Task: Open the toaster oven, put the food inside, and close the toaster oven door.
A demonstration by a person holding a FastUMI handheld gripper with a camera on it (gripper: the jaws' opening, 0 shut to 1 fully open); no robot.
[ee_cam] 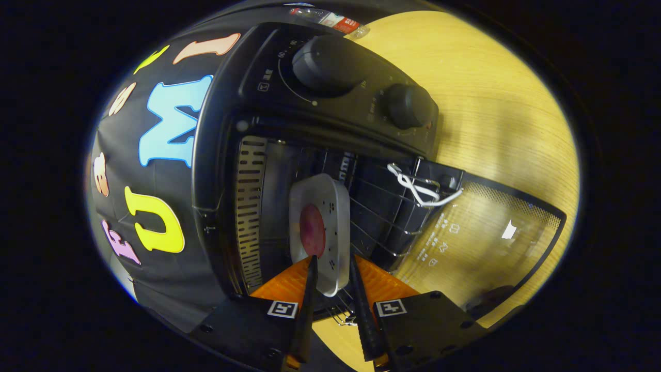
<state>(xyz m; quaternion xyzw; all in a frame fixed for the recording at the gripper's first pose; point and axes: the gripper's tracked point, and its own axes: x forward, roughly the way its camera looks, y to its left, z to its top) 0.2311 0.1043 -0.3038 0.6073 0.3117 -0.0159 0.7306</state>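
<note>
The black toaster oven (pixel 258 88) stands open, and its glass door (pixel 485 232) is swung fully down over the wooden table. A white rectangular plate (pixel 333 206) carrying a round piece of red food (pixel 313 230) reaches into the oven's cavity, over the wire rack (pixel 384 206). My gripper (pixel 333 261) is shut on the plate's near rim, with one finger on its top face and the other on its underside. The plate's near end hides part of the rack's front.
Two black knobs (pixel 325 62) (pixel 408 103) sit on the oven's control panel. A white cord (pixel 418 188) is tied at the door's hinge. The wooden table (pixel 490 93) extends beyond the oven. The slotted inner side wall (pixel 250 217) stands close beside the plate.
</note>
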